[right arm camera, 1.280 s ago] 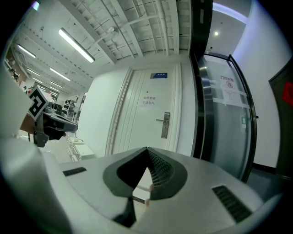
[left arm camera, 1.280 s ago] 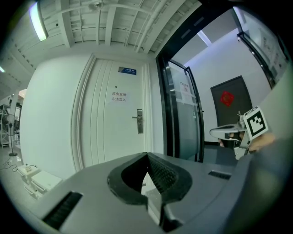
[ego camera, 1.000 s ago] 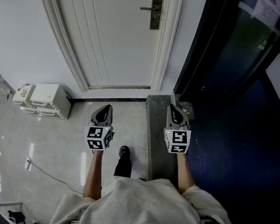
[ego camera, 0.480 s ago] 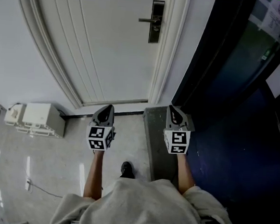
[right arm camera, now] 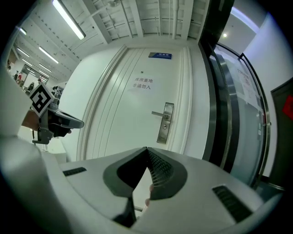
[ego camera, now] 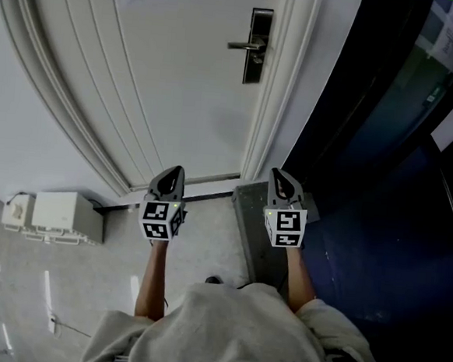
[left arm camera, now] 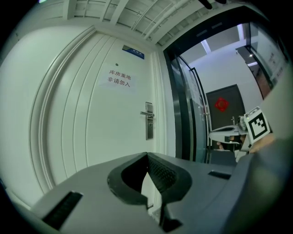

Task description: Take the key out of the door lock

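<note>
**Head view, with left and right gripper views.** One white panelled door point(ego camera: 180, 79) fills the upper middle of the head view. It carries one tall, narrow metal lock plate point(ego camera: 258, 46) close to its right edge, about half-way up. One lever handle point(ego camera: 241, 45) projects from the plate toward the door's middle. In the right gripper view a small dark spot sits on the plate just below the lever. At this size it cannot be told whether that spot is the key or a bare keyhole, and no key can be made out in any view.

Two claws are present, both well short of the door and apart from each other.
- The left claw point(ego camera: 169, 181) has its tips pressed together, with nothing between them.
- The right claw point(ego camera: 282, 185) likewise has its tips together and holds nothing.
- Each claw bears one marker cube, two in all: left point(ego camera: 160, 220) and right point(ego camera: 285, 227).

The door also shows one paper notice point(right arm camera: 142, 83), and one blue sign point(right arm camera: 160, 55) sits near its top edge. Dark glass panelling point(ego camera: 388, 111) stands just beside the door frame's right edge.

On the floor, against the wall at the left, are two white boxes, touching or nearly so: a larger one point(ego camera: 66, 213) and a smaller one point(ego camera: 17, 211).
</note>
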The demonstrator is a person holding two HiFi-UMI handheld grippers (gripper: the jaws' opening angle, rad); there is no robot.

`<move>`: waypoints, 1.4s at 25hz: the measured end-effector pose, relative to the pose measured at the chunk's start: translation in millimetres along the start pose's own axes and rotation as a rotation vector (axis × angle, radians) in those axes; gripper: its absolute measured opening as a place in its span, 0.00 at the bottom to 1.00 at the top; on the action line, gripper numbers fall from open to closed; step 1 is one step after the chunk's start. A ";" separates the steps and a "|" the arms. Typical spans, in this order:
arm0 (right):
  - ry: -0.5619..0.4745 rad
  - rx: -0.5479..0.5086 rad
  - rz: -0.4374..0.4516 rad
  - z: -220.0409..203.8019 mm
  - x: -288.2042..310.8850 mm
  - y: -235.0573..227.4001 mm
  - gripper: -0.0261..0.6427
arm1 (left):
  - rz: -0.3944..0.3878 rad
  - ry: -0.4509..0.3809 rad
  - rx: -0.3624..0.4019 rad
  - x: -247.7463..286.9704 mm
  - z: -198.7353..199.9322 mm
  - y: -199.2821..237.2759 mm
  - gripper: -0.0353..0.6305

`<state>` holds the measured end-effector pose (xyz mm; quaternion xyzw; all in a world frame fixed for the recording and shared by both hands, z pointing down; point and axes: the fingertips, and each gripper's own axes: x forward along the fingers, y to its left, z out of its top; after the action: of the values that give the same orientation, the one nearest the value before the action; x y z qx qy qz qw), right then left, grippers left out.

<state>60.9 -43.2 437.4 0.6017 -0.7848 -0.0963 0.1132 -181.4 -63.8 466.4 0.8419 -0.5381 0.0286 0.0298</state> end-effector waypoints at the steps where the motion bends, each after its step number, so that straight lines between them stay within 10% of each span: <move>1: 0.004 -0.002 -0.004 -0.9 5.6 -0.2 0.07 | -0.005 0.001 0.000 5.7 -0.2 3.3 0.08; 35: -0.022 0.008 0.121 -25.6 276.0 -124.6 0.07 | 0.076 0.026 0.027 279.7 32.1 51.2 0.08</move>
<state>114.3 -342.3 443.1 0.5524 -0.8213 -0.0929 0.1079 -110.0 -340.7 457.9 0.8206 -0.5689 0.0479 0.0242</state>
